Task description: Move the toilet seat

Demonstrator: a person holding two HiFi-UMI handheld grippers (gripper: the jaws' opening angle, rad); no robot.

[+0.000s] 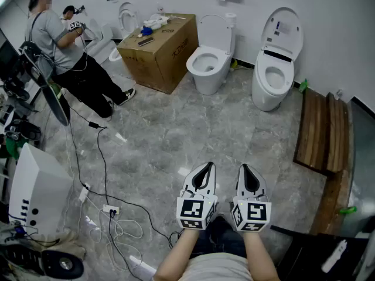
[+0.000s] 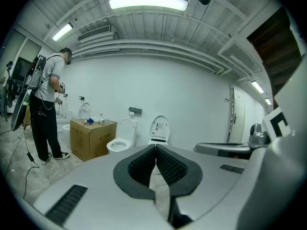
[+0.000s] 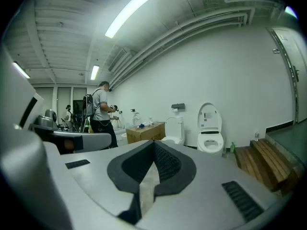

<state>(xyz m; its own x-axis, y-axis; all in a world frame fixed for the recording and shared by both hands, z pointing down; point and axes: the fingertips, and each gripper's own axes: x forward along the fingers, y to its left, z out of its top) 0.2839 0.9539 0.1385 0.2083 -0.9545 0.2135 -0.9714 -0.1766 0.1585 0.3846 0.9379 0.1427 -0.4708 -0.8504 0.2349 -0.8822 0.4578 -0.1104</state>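
Toilet seat (image 1: 262,78) beneath raised lid (image 1: 283,31)

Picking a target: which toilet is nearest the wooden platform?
The rightmost toilet, with the tall oval lid raised; the next toilet stands beside the cardboard box.

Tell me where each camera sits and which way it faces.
Head view: on the person's head, facing steeply down at the floor; forearms, left gripper, right gripper show.
Left gripper view: on the left gripper, facing the far wall; its shut jaws show.
Right gripper view: likewise, on the right gripper.
Shared: cardboard box, rightmost toilet.
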